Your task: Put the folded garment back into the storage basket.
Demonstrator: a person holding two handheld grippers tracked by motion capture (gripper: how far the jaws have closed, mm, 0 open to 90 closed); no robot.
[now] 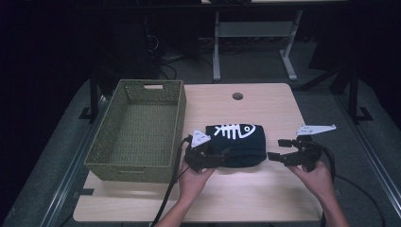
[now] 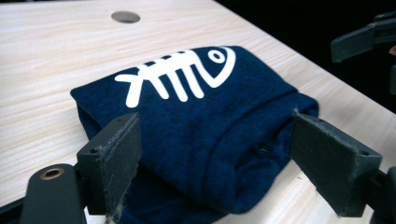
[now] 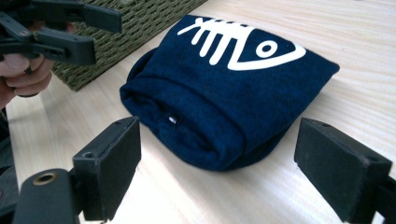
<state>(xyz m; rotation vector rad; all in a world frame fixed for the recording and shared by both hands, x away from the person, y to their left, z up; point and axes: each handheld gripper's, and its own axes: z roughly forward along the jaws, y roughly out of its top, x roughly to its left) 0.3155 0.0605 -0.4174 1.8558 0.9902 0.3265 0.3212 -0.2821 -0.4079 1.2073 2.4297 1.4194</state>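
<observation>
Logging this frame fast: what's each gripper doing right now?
Left gripper: open, jaws on either side of the folded navy cloth, not clamped.
Right gripper: open, holding nothing, just short of the cloth.

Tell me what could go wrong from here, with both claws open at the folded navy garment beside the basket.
1. The left claw straddles the folded navy garment at its thick rolled end; closing may pinch only the top layers, so the fold could open when lifted.
2. The right claw is open and short of the garment; a one-sided lift would likely let that end sag.
3. The woven basket stands close on the left; a low carry could catch its rim.
</observation>
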